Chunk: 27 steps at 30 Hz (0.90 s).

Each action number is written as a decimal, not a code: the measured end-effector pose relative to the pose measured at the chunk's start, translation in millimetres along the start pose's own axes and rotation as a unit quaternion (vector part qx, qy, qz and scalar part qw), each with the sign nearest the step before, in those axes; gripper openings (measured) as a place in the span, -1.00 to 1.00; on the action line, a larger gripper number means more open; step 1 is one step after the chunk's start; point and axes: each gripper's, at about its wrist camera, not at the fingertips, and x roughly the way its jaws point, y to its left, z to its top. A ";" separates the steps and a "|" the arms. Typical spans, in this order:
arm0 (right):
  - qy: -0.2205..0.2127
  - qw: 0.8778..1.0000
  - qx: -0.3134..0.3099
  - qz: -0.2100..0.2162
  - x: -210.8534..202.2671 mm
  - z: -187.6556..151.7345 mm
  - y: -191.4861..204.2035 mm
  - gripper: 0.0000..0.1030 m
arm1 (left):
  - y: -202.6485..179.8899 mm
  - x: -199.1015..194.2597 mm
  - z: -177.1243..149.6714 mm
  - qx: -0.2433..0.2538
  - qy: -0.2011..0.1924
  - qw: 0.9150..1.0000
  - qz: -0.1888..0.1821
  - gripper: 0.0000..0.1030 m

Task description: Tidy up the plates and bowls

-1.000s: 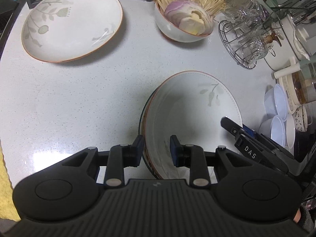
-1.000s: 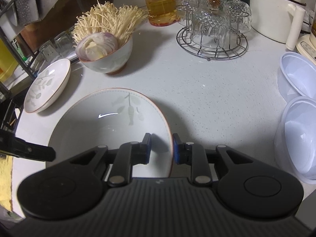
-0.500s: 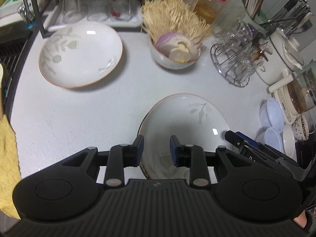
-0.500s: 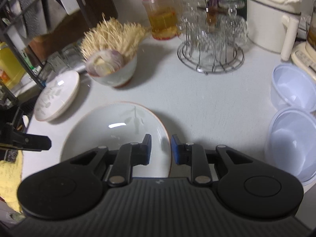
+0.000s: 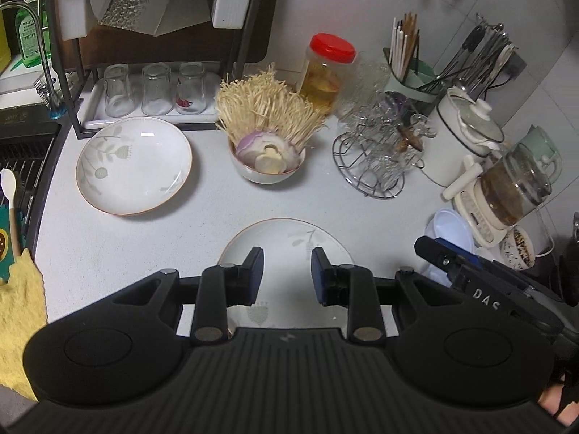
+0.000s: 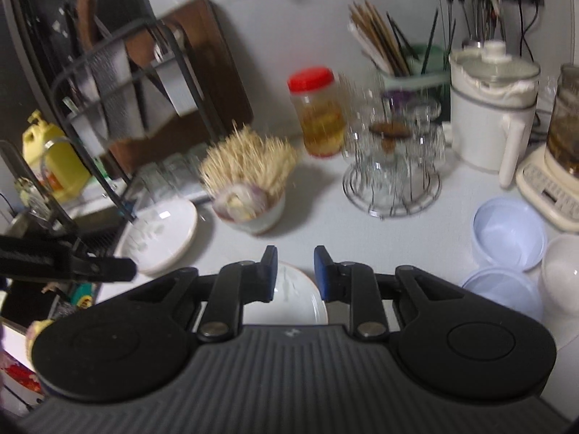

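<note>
The near plate (image 5: 289,242) lies flat on the white surface (image 5: 126,246), directly below both grippers and touched by neither. The left gripper (image 5: 286,276) hangs above it with its fingers (image 5: 253,275) partly apart and nothing between them; the plate shows through the gap but sits lower, out of contact. The right gripper (image 6: 296,273) is in a like condition: fingers a little apart, empty, the plate's rim visible beneath them. A second plate (image 5: 134,166) of the same leaf pattern rests well apart to the far left, just in front of a tray of upturned glasses (image 5: 155,90). A bowl (image 5: 267,170) holding onion slices and a bunch of thin mushrooms stands between the two plates, further back. In my judgement the near plate has been set down as the base of a stack, and the matching plate is the likely next item, its clear position making it easy to lift. The loaded bowl and the glass rack (image 5: 376,166) beside it are tipping hazards for any reach across.
</note>
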 end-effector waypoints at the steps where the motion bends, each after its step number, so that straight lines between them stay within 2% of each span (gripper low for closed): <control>1: -0.006 1.000 -0.001 0.003 -5.7 2.1 1.1 -0.50 | -3.1 -4.5 -1.2 0.004 -0.004 1.000 0.000 -0.38; 10: -0.043 0.999 -0.002 0.006 -43.4 4.5 4.9 -0.50 | -20.0 -36.7 -12.0 0.020 -0.034 0.999 0.008 -0.38; 18: -0.046 0.999 -0.011 0.014 -69.3 0.1 2.9 -0.50 | -26.9 -53.6 -24.4 0.038 -0.047 0.998 0.012 -0.38; 27: -0.035 0.999 -0.007 -0.007 -83.9 -7.5 0.7 -0.50 | -23.0 -59.8 -31.6 0.043 -0.054 0.997 0.024 -0.37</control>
